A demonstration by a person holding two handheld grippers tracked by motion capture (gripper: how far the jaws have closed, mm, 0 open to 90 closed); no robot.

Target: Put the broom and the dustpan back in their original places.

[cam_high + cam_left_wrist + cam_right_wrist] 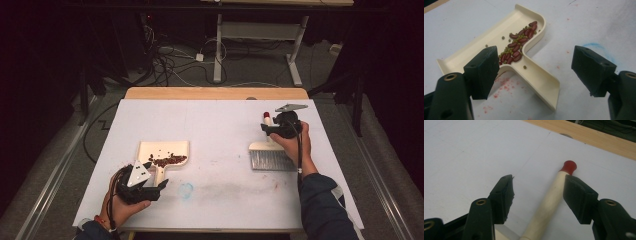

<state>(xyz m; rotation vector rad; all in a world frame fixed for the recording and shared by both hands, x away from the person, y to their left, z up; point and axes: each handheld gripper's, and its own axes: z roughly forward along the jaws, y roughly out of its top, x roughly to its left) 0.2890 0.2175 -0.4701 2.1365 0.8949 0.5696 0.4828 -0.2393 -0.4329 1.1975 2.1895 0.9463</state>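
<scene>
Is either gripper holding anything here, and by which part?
Nothing is held. The left gripper is open near the dustpan; the right gripper is open astride the brush handle.

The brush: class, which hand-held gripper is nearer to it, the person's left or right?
Right. The right hand-held gripper sits open astride the brush handle, a jaw on each side. The left hand-held gripper is across the table, open over the dustpan handle.

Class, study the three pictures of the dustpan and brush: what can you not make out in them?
- Brush handle middle: high view, hidden by the right gripper.
- Brush bristles: right gripper view, cut off by the bottom edge.
- Dustpan handle end: high view, hidden by the left gripper.
- Green beans: high view, too small.
</scene>
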